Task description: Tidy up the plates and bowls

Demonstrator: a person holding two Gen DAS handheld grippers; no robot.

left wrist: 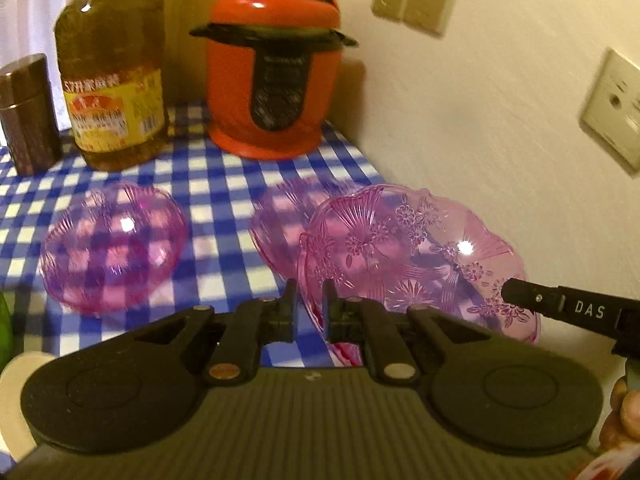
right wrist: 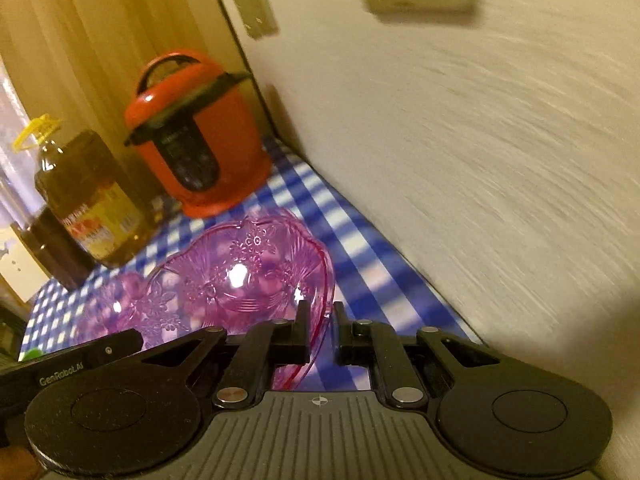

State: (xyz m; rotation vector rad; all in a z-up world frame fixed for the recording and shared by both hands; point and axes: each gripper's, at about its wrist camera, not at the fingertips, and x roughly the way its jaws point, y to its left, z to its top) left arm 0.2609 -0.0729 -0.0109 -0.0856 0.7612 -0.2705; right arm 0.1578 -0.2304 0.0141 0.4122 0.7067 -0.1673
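Pink flower-patterned bowl hangs tilted above the blue checked tablecloth, its rim pinched by the left gripper at 6 o'clock and by the right gripper on the opposite edge. Another pink bowl lies at 9 o'clock; red pressure cooker at 12, oil bottle at 10.

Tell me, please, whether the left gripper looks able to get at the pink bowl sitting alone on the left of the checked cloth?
Probably not right now: the left gripper is shut on the rim of the flowered pink dish, shared with the right gripper. The path to the lone bowl itself looks unobstructed.
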